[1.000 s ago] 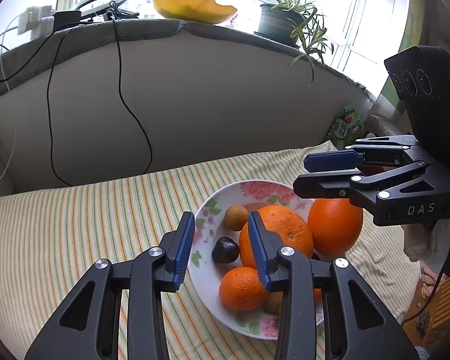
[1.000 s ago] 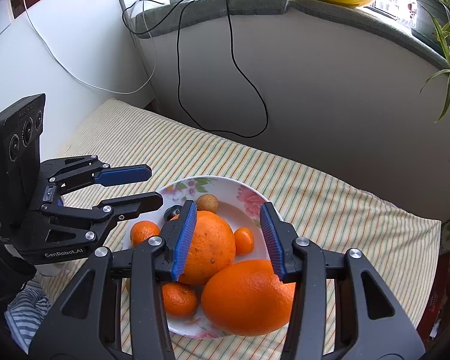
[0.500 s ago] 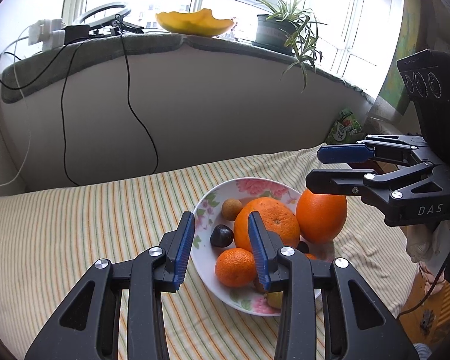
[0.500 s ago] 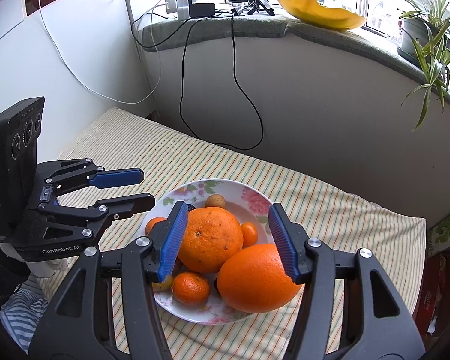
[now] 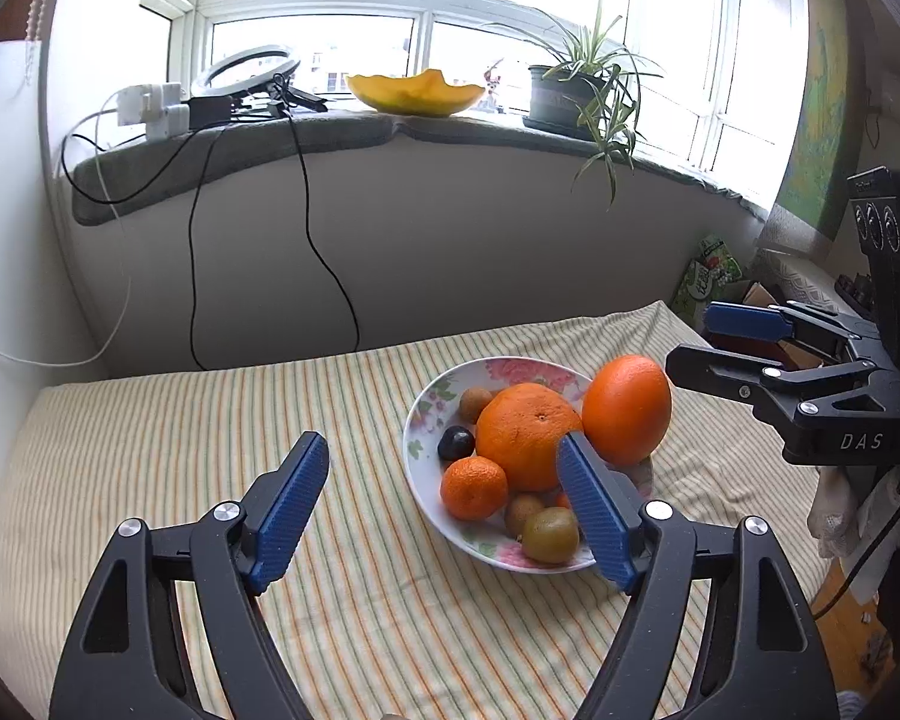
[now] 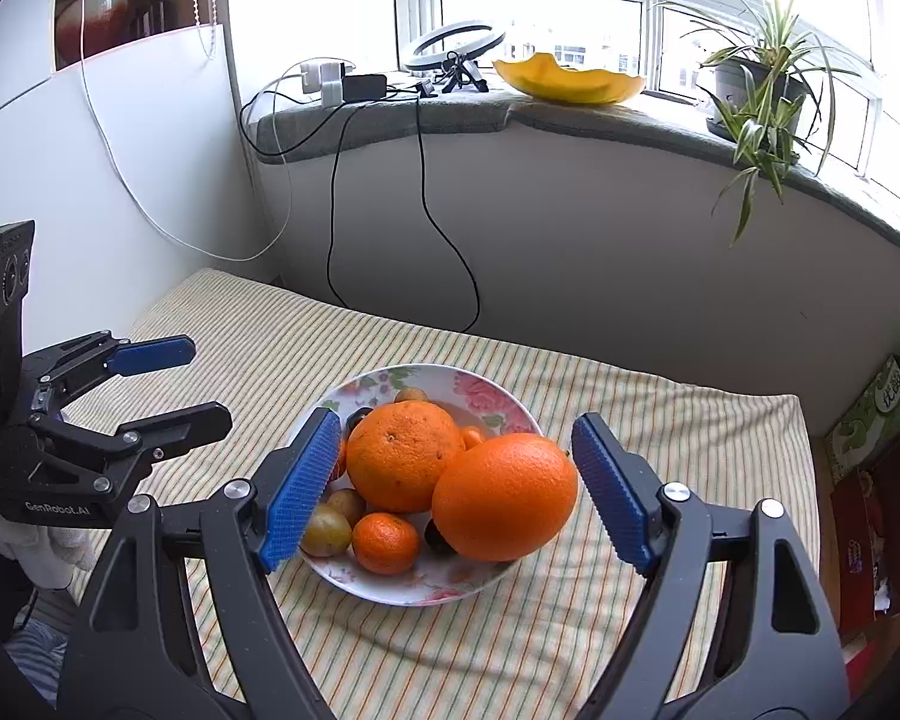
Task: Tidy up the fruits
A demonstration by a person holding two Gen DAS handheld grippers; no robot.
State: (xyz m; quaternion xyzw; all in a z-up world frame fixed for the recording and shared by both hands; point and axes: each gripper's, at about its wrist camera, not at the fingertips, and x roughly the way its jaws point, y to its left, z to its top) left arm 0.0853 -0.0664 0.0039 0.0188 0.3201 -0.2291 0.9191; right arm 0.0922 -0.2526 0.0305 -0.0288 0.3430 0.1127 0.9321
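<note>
Both claws, left (image 5: 444, 501) and right (image 6: 456, 492), newly wider, empty, farther from plate (image 6: 498, 396).

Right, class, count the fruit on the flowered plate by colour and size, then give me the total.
Large oranges: 2
Small oranges: 3
Brown or greenish fruits: 3
Dark fruits: 2
Total: 10, as far as shows; some are partly hidden.

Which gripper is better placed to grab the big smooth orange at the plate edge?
Right. Right gripper is open and frames the big orange; left gripper aims mostly at bare cloth.
</note>
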